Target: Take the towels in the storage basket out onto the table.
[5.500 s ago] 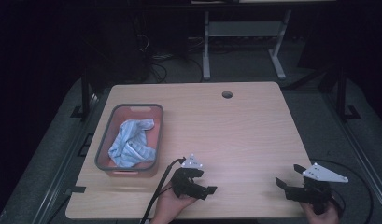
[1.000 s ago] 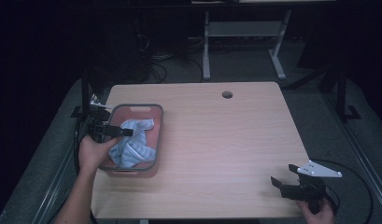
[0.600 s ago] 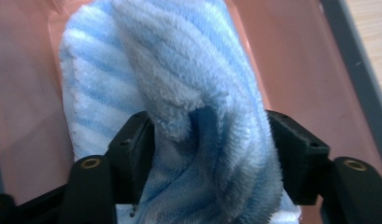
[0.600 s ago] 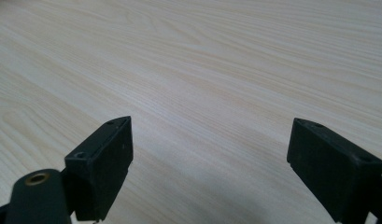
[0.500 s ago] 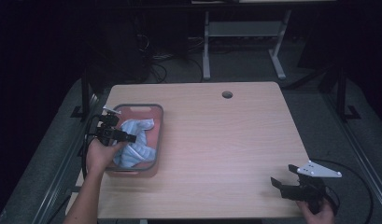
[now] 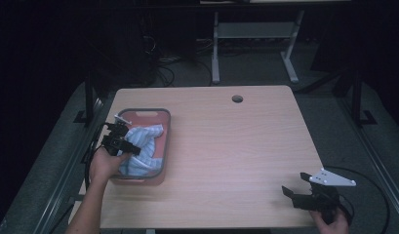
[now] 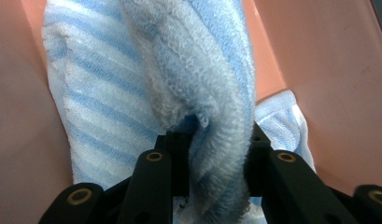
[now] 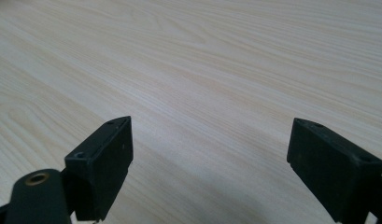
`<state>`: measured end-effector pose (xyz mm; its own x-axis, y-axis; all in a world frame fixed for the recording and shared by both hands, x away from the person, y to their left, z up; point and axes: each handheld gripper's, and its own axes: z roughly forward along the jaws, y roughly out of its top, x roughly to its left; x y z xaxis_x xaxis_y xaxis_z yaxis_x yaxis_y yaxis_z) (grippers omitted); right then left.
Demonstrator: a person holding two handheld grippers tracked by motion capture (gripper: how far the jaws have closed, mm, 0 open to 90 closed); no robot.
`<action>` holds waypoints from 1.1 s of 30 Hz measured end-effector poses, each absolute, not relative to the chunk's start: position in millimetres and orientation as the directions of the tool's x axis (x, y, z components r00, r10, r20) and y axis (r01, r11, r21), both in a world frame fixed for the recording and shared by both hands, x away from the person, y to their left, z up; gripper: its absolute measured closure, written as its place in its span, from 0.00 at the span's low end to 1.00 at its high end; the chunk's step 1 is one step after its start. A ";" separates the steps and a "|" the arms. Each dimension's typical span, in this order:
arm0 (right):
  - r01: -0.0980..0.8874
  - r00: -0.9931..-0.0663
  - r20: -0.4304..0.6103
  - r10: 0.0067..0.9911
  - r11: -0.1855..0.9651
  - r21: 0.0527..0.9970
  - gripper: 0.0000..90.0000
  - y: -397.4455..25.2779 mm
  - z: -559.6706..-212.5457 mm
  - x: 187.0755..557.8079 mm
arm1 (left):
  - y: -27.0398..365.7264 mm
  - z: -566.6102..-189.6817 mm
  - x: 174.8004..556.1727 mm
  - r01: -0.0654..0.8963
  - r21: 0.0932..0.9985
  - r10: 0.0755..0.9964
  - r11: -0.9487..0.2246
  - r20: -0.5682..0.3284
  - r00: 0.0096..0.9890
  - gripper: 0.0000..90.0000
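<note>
One towel [image 7: 146, 79] is in play, a terry cloth striped in pale blue and white, its loops plain to see in the left gripper view, where a thick bunched fold stands up between the two black jaws and the rest spreads away ahead of them and to either side. The left gripper [image 6: 123, 144] has its jaws drawn in tight against that fold, one pad on each side, so the cloth is pinched and fills the whole gap. The towel lies crumpled in a single tray [image 6: 146, 114], a shallow pinkish-red tub with a grey rim; its smooth inner walls rise past the jaws on both sides in the left gripper view, and a smaller flap of the same cloth shows just beyond the right-hand jaw. In the high view one hand [image 6: 103, 165] holds this gripper over the tray's near-left part, the jaws pointing into the cloth. The tray rests on one light wooden table [image 6: 236, 146] with one round hole [image 6: 237, 99] near its far edge. The right gripper [image 6: 297, 195] sits well apart from the towel at the near right corner, its jaws spread wide with nothing between them but bare tabletop ahead, a grey three-cornered plate [image 6: 333, 178] on top.
</note>
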<state>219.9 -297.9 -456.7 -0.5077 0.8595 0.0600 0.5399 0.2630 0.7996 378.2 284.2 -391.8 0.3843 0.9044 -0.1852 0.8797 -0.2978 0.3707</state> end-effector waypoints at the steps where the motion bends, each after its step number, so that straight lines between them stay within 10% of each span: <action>1: 0.539 -0.510 0.059 0.858 0.265 0.799 0.15 -297.6 -456.7 220.1 | 284.6 -391.9 377.6 0.879 0.372 0.903 -0.300 -0.187 0.387 0.79; 33: 0.527 -0.492 0.046 0.869 0.256 0.811 0.15 -300.4 -452.9 218.2 | 308.5 -333.9 353.3 0.796 0.583 0.853 -0.166 -0.321 0.413 0.82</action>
<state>218.2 -300.4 -452.9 -0.4918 0.8695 0.0457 0.5270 0.2555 0.8106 353.3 308.5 -333.9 0.4128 0.8526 -0.3205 0.7956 -0.1662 0.5826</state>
